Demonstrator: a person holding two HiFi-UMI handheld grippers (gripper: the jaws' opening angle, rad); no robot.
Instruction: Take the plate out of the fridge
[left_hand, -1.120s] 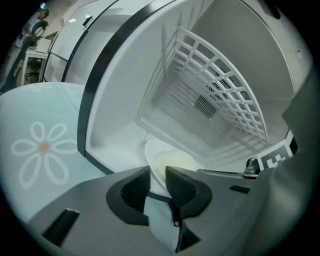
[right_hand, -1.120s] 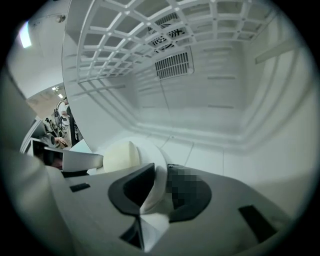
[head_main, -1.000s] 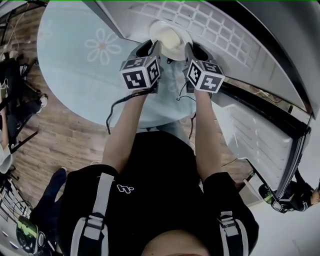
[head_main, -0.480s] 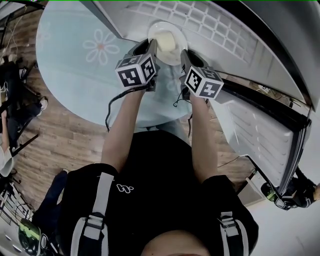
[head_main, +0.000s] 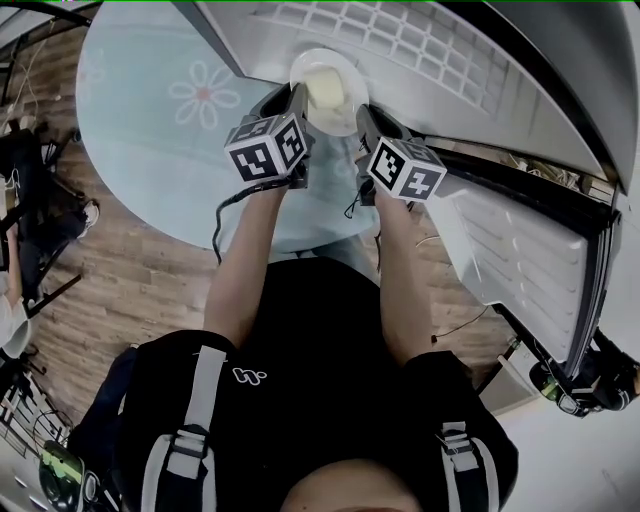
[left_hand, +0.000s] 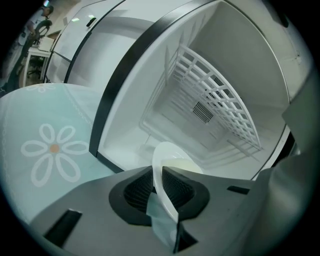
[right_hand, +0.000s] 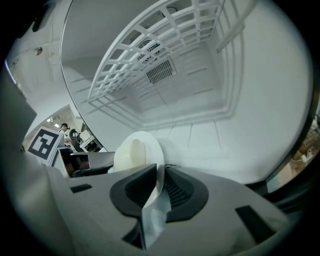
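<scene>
A white plate (head_main: 328, 90) with a pale mound of food on it sits at the mouth of the open fridge compartment (head_main: 430, 60). My left gripper (head_main: 298, 98) grips the plate's left rim and my right gripper (head_main: 362, 112) its right rim. In the left gripper view the thin rim (left_hand: 167, 165) runs between the ribbed pads (left_hand: 140, 187), and the left gripper (left_hand: 159, 189) is still closing on it. In the right gripper view the plate (right_hand: 135, 150) stands edge-on in the right gripper (right_hand: 157, 187), whose jaws are also closing, pads against the rim.
A white wire shelf (left_hand: 215, 100) spans the fridge cavity above the plate. The fridge door (head_main: 520, 270) hangs open at the right. A round table with a pale flower-print cloth (head_main: 170, 120) lies just left of the fridge. Wooden floor lies below.
Both grippers have narrowed onto the plate's rim and shifted slightly left with it. The plate now sits a little further out past the fridge's edge.
</scene>
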